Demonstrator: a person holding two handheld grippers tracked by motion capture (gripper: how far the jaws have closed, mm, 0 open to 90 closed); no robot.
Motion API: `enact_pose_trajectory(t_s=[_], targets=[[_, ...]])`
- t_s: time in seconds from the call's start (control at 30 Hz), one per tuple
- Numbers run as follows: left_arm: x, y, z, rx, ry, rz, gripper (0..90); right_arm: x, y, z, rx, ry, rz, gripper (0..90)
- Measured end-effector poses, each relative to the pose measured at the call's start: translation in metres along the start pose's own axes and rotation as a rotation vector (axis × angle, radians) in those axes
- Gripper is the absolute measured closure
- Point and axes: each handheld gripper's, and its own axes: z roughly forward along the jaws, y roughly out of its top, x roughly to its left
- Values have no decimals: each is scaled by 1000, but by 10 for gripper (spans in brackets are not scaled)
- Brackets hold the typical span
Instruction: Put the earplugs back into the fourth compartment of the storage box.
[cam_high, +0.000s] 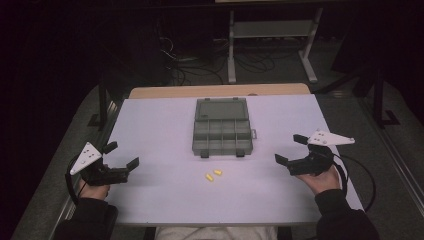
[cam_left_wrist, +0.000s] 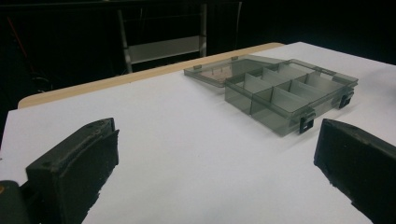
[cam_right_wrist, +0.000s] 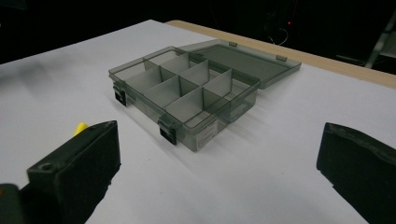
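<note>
Since the two small yellow pieces (cam_high: 213, 174) lying loose on the counter (cam_high: 150, 130) just in front of the open compartment box (cam_high: 221, 131) look light and likely to roll, each is best pinched across its middle. Both the left tool (cam_high: 121, 156) and right tool (cam_high: 288, 150) hang wide open, empty. Seen from above both pieces are plain; the right gripper view catches one yellow tip (cam_right_wrist: 80, 128).

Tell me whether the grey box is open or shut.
Open: the box has its lid folded flat behind it on the table, and its compartments look empty.
</note>
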Motion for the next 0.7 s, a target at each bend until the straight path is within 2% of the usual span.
enact_pose_trajectory(t_s=[0.5, 0.7], targets=[[-1, -1, 1, -1, -1, 9, 0, 3, 0, 0, 21, 23, 3, 0], [-1, -2, 1, 2, 9, 10, 0, 8, 4, 2, 56, 47, -24, 0]])
